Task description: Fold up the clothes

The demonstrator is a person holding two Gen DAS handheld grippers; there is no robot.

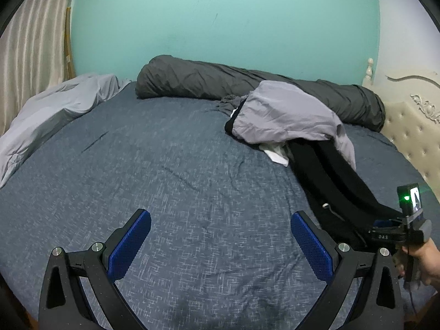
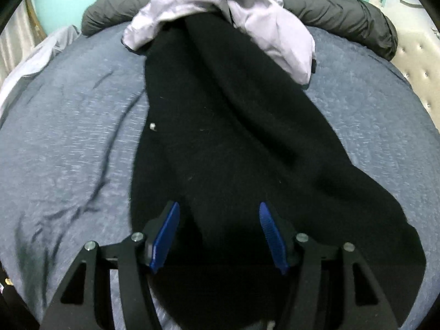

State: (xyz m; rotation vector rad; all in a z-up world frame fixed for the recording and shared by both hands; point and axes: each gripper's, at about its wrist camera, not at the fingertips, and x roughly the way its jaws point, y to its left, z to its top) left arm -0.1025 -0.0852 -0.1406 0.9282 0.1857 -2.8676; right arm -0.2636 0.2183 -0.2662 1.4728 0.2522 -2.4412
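Right wrist view shows the black garment (image 2: 233, 137) lying long on the bed (image 2: 68, 137). It stretches from the pile at the far end down toward you. It is not folded. It is bunched and has soft ridges running along it. Its far end is tucked under a pale purple cloth (image 2: 272, 27). A tiny white thing sits near its left edge, too small to tell what it is.

Your right gripper (image 2: 220, 233) hangs over the near end of the garment. Its jaws stand apart and nothing is pinched between the blue pads (image 2: 167, 233). You are not holding the garment with it now.

Your left gripper (image 1: 220, 247) hangs over bare bed, to the left of the garment (image 1: 330, 181). Its jaws are wide apart too, with only the sheet showing between them. From this side you can see your right hand (image 1: 423, 264) on the other tool.

So the job looks like it is near the start. No neat fold shows anywhere. You need to free the garment from the purple cloth, spread it flat, then fold it. A bit of white cloth (image 1: 275, 154) peeks out under the pile, so more clothes may be waiting. A grey roll (image 1: 247, 82) lies along the far wall, and a light grey sheet (image 1: 49, 110) is heaped at the left.
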